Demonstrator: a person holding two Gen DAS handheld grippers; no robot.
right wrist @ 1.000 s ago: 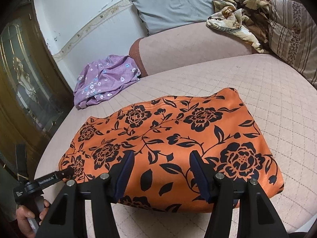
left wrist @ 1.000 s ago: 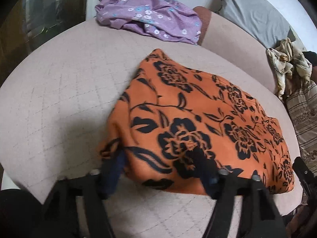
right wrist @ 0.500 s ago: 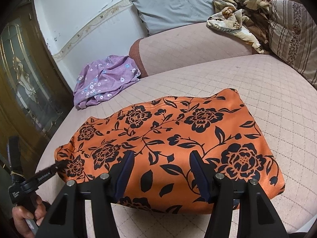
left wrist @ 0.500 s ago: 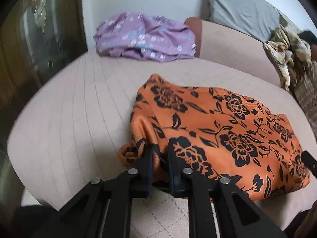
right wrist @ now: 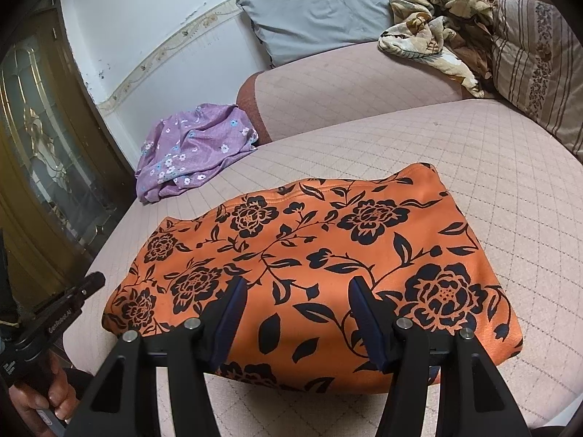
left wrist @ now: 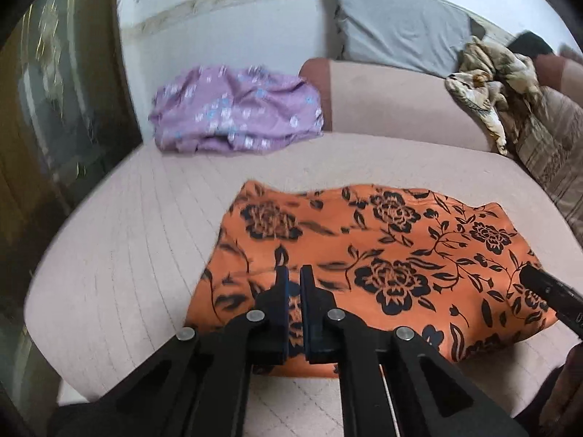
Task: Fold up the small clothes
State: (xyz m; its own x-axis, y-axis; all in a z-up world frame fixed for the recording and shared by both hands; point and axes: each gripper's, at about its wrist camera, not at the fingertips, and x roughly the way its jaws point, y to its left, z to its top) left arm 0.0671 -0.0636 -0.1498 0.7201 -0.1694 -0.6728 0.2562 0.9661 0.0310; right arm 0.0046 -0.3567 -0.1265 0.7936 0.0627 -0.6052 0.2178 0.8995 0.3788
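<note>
An orange garment with black flowers (left wrist: pixel 382 255) lies folded flat on the pink quilted sofa seat (left wrist: pixel 127 255); it also shows in the right wrist view (right wrist: pixel 320 255). My left gripper (left wrist: pixel 294 284) is shut on a pinch of the garment's near left edge. My right gripper (right wrist: pixel 297 291) is open, its fingers resting over the garment's near edge with cloth between them. The left gripper's body shows at the left of the right wrist view (right wrist: pixel 54 320).
A crumpled purple floral garment (left wrist: pixel 237 113) lies at the back left of the seat. A grey cushion (left wrist: pixel 397 29), a beige patterned cloth (left wrist: pixel 488 83) and a striped pillow (right wrist: pixel 535 58) sit at the back right. A dark glass door (right wrist: pixel 40 153) stands to the left.
My left gripper closed on the garment's near left edge and shifted right, bunching the cloth. The right gripper stayed open and still.
</note>
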